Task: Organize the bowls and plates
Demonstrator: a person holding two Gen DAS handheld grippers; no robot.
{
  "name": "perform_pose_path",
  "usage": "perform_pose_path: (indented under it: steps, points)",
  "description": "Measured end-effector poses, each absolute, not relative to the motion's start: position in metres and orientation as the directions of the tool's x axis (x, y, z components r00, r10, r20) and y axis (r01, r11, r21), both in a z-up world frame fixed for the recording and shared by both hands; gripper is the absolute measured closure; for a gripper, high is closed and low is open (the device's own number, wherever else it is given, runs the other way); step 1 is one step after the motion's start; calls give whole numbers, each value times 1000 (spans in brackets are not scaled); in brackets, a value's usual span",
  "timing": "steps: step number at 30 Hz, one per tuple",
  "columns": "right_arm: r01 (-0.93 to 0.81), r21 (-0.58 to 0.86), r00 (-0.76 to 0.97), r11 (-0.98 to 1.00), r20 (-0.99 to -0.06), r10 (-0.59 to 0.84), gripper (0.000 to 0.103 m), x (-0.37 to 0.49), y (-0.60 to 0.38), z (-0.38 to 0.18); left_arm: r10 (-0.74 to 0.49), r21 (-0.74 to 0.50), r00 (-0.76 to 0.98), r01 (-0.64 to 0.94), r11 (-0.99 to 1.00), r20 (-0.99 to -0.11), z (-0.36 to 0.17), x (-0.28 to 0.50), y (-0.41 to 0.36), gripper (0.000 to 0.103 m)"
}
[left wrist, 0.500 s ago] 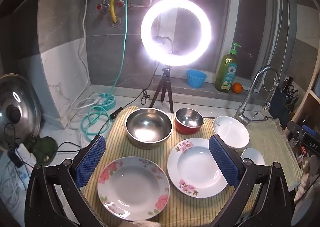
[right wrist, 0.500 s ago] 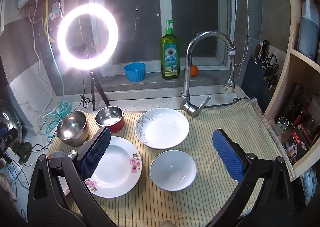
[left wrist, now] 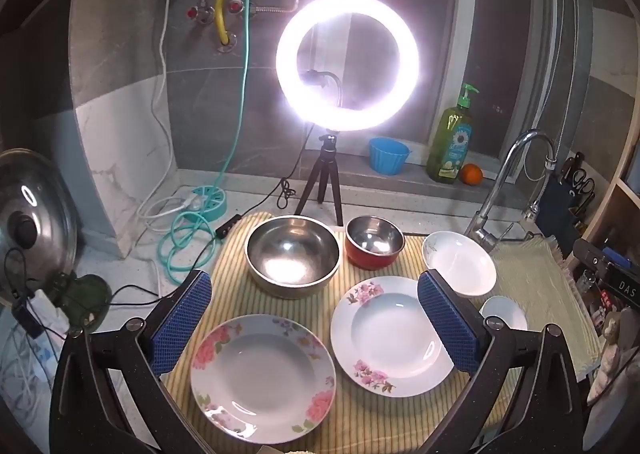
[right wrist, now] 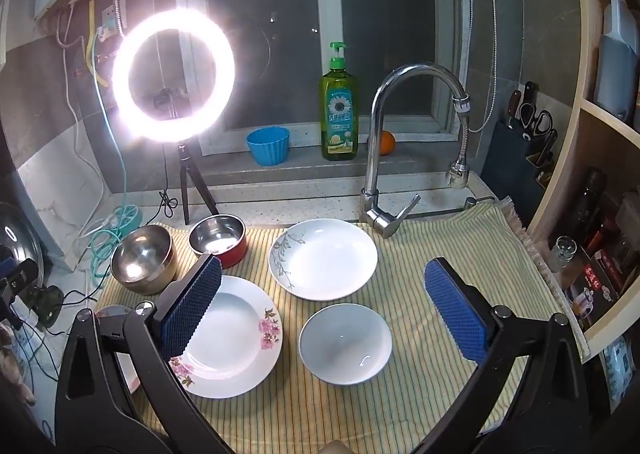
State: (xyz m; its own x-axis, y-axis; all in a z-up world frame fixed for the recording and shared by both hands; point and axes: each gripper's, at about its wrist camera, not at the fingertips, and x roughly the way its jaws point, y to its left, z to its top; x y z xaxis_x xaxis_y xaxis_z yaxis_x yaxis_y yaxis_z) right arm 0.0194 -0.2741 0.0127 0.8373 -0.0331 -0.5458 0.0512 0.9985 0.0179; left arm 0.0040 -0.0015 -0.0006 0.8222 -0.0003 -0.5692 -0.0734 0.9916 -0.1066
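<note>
On a striped yellow mat (left wrist: 360, 414) lie a floral plate with pink roses (left wrist: 262, 378), a white plate with pink blossoms (left wrist: 390, 334) (right wrist: 228, 338), a large steel bowl (left wrist: 294, 256) (right wrist: 142, 258), a red bowl with a steel inside (left wrist: 375, 241) (right wrist: 219, 238), a white dish with a leaf sprig (left wrist: 460, 264) (right wrist: 324, 258) and a small white dish (left wrist: 504, 312) (right wrist: 346, 342). My left gripper (left wrist: 314, 320) is open and empty above the two floral plates. My right gripper (right wrist: 324, 308) is open and empty above the small white dish.
A lit ring light on a tripod (left wrist: 347, 62) stands behind the bowls. A tap (right wrist: 400, 142) rises at the mat's far edge. A blue cup (right wrist: 268, 145), soap bottle (right wrist: 338, 106) and orange (right wrist: 386, 143) sit on the sill. A pot lid (left wrist: 28, 218) and cables lie left; shelves (right wrist: 600, 174) stand right.
</note>
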Motion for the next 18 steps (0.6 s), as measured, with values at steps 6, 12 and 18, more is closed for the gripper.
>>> perform_pose_path:
  steps: [6, 12, 18]
  points:
    - [54, 10, 841, 998, -540, -40, 0, 17, -275, 7, -6, -110, 820, -69, 992, -572, 0, 8, -2, 1]
    - [52, 12, 840, 999, -542, -37, 0, 18, -274, 8, -14, -119, 822, -66, 991, -569, -2, 7, -1, 1]
    - [53, 13, 838, 999, -544, -38, 0, 18, -274, 8, -17, -118, 822, -62, 991, -569, -3, 7, -2, 1]
